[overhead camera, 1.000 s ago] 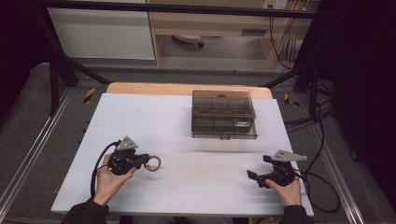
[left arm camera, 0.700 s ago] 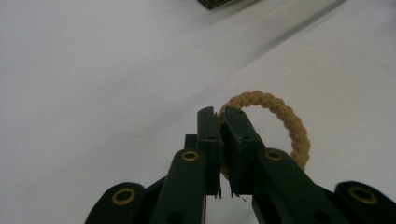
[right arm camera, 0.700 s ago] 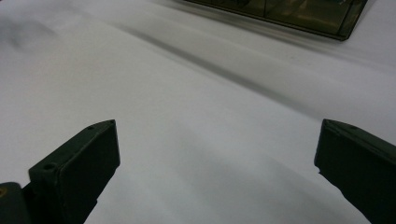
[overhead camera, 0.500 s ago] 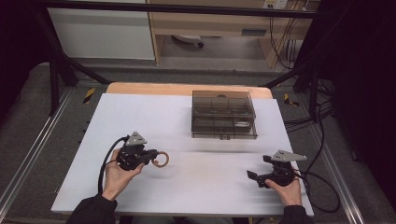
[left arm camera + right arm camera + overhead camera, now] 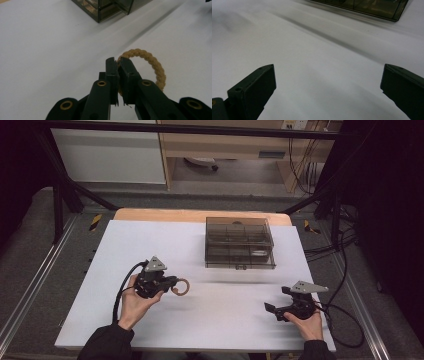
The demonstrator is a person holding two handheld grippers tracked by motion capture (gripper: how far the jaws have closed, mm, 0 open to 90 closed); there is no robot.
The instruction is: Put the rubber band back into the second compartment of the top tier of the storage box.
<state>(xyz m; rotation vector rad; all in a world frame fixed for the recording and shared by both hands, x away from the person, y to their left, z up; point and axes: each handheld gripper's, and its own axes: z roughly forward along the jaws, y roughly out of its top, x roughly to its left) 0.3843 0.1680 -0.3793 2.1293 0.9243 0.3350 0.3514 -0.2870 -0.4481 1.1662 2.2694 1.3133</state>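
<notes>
High view: left claw [image 5: 172, 285] pinched on braided rope ring [image 5: 181, 287], just above white bench [image 5: 115, 250]. Smoked drawer box [image 5: 239, 249] lay ahead & to the right of ring, well apart; left hand nearer it than right. Small items inside, too dim to ID. Right claw [image 5: 274, 309] low near front edge.

Left claw view: pads pressed on ring's near rim [image 5: 147, 65], loop standing out past tips; box corner [image 5: 110, 8] far ahead.

Right claw view: spread wide, nothing betw. jaws.

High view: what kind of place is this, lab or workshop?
Most likely a lab recording bench: a white table inside a black metal frame, loose cables on grey carpet, and a person working two handheld grippers, left and right.
</notes>
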